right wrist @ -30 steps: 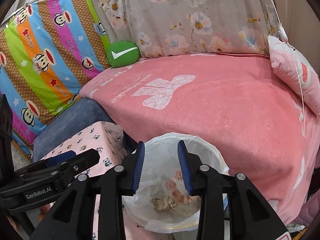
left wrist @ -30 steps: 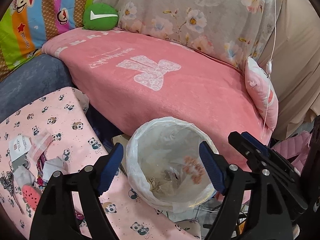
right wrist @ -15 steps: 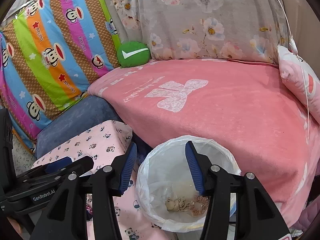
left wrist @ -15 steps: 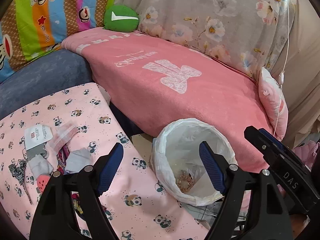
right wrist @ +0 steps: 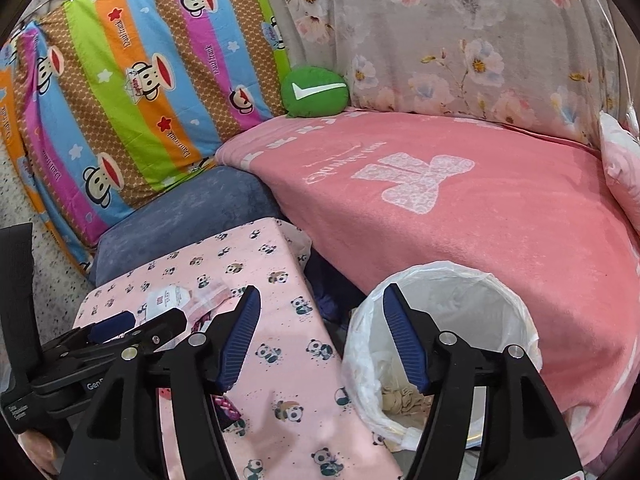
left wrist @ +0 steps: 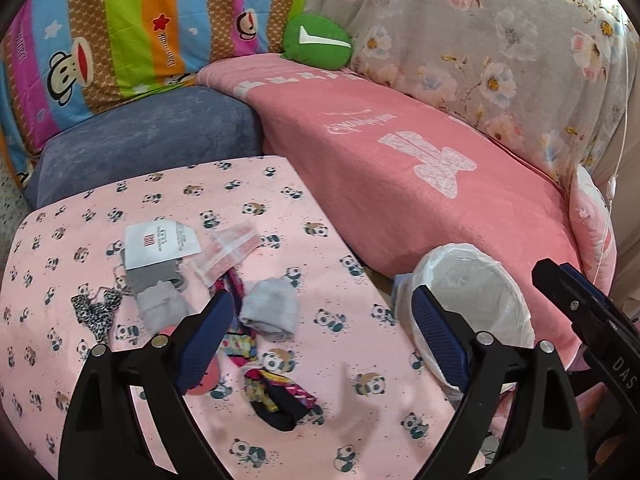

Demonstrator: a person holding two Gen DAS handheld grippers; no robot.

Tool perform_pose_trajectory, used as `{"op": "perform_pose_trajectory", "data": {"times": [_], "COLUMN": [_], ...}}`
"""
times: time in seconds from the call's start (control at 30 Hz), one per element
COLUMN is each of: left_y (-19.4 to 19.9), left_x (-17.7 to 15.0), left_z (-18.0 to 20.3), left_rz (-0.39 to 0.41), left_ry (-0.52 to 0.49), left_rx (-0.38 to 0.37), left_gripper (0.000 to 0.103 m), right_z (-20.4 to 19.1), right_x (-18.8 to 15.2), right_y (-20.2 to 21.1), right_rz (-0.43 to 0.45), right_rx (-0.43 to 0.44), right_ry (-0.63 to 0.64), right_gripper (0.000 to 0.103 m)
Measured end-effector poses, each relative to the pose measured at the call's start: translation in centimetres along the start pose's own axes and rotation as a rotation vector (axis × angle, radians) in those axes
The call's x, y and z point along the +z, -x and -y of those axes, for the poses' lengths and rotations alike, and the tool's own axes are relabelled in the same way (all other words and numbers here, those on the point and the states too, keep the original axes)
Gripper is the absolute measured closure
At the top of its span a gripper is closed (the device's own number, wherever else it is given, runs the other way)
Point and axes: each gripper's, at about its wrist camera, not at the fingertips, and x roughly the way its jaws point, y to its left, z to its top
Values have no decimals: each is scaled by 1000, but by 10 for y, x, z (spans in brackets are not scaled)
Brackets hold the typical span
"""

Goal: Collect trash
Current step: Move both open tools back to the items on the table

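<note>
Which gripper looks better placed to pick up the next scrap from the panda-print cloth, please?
Probably the left gripper: open and empty, over the scraps. The right gripper, also empty, sits nearer the bin.

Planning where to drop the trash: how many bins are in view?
1: a white plastic-lined round bin on the floor between the panda-print table and pink sofa blanket.

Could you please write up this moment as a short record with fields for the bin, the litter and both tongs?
bin: white-lined trash bin beside the panda-print table, some crumpled scraps at its bottom
litter: paper tag, clear wrapper and cloth scraps on the table
left tongs: open, empty, above the litter
right tongs: just been opening, empty, near the bin
</note>
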Motion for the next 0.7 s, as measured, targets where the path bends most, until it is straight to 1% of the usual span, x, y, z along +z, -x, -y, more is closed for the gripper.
{"op": "perform_pose_trajectory", "data": {"times": [0.2,0.4,0.47,0.63,0.7], "left_y": [3,3,3,-1,-4], "left_x": [-8,-19,-24,-35,-39], "left_z": [-56,-116,-131,-174,-189], "left_rz": [-4,-30,-35,-70,-83], "left_ry": [73,152,167,202,216], "left_rx": [88,186,212,313,342], "left_gripper": [17,17,17,17,17], "right_z": [-43,-83,-98,-137,-152], "right_x": [-11,-25,-30,-50,-60], "right_y": [-14,-32,-39,-59,-68], "right_rz": [-44,-98,-114,-165,-189], "right_rx": [46,102,116,159,177], "right_ry": [66,107,127,190,211], "right_gripper": [40,39,39,38,38]}}
